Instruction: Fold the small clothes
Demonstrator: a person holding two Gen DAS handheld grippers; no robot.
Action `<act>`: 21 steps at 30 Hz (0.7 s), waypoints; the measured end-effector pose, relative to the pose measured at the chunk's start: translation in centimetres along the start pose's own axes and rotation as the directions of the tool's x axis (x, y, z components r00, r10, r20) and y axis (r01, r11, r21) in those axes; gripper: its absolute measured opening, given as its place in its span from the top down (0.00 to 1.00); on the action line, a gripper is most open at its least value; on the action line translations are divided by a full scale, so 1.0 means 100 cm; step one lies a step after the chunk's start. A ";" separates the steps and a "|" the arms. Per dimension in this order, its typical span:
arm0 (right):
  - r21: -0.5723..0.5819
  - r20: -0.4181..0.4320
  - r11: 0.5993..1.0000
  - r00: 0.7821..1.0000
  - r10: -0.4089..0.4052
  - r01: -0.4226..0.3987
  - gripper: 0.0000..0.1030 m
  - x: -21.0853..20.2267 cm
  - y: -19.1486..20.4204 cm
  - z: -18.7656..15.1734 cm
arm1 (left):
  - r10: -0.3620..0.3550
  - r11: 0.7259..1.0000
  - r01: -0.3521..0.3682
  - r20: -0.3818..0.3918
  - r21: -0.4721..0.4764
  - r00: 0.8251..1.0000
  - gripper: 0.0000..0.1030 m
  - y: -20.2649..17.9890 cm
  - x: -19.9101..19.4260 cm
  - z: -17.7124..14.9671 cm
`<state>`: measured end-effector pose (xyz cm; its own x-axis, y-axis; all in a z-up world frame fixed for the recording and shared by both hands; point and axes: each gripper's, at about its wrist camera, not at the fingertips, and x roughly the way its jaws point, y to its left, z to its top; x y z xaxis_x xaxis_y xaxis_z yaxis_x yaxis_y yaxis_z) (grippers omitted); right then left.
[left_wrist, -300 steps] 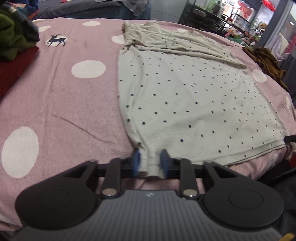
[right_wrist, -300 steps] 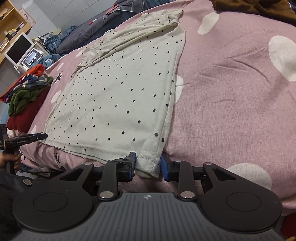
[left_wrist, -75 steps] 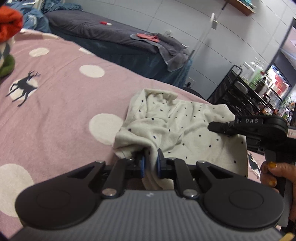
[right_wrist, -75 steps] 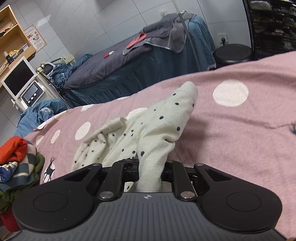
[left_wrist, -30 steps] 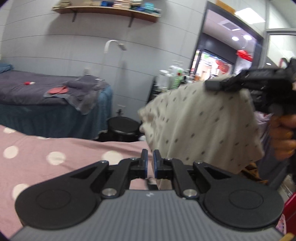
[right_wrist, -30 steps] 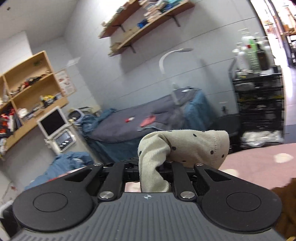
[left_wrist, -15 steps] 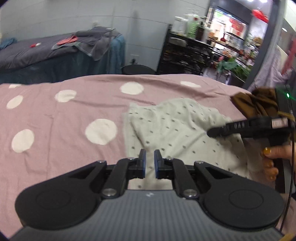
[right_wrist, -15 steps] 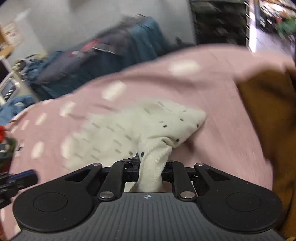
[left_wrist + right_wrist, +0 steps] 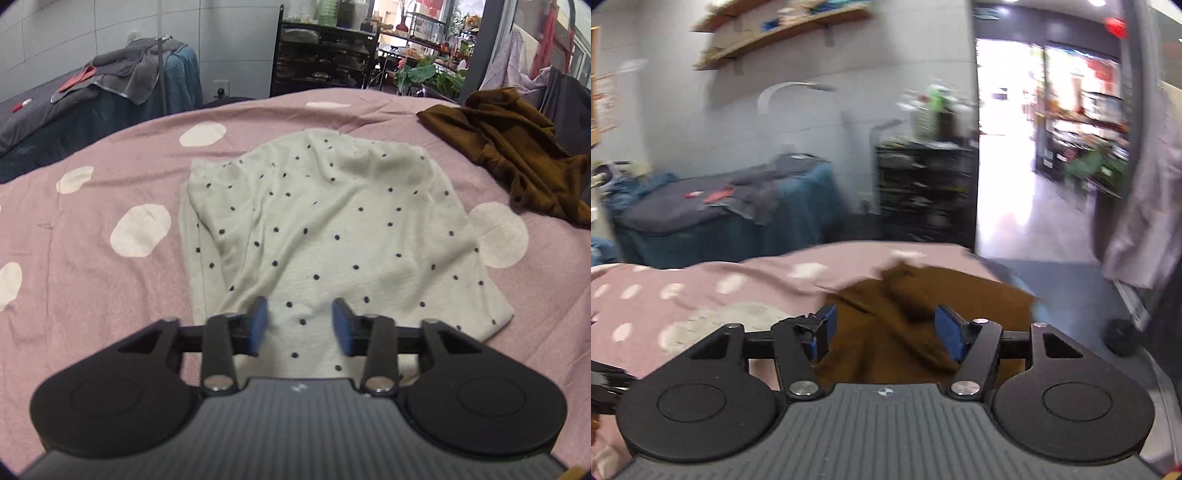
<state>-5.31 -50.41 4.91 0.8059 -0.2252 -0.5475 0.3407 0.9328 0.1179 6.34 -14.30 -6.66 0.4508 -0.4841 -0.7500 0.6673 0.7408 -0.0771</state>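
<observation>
Cream cotton garment with small dark dots (image 9: 332, 229), spread full length on the pink white-spotted bedspread (image 9: 92, 295) ten seconds back, then lifted between both tools, now lies folded and rumpled. Left hand-held gripper (image 9: 300, 325) has let go, blue pads opening, cloth beneath untouched. Right hand-held gripper (image 9: 882, 332) released too, jaws opening wide, swung away over the crumpled brown fabric garment (image 9: 886, 314); view blurred.
</observation>
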 end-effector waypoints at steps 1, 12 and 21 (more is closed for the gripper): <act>0.062 -0.020 0.998 1.000 -0.013 0.014 0.08 -0.001 -0.016 -0.007 | -0.005 1.000 0.005 0.004 0.011 1.000 0.56 -0.004 -0.003 0.003; 0.301 -0.051 0.954 0.998 0.036 -0.019 0.87 0.039 0.004 -0.038 | -0.028 1.000 0.027 0.028 0.008 0.999 0.54 -0.006 -0.023 -0.001; 0.161 -0.202 0.924 0.905 0.374 -0.347 0.51 0.064 0.071 -0.043 | -0.023 1.000 0.024 0.008 -0.011 1.000 0.53 0.004 -0.032 -0.015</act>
<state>0.15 -43.96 -1.34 0.7590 0.2024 -0.6188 0.1133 0.8949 0.4317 4.30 -11.72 -5.23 0.4400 -0.5053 -0.7424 0.6709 0.7345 -0.1022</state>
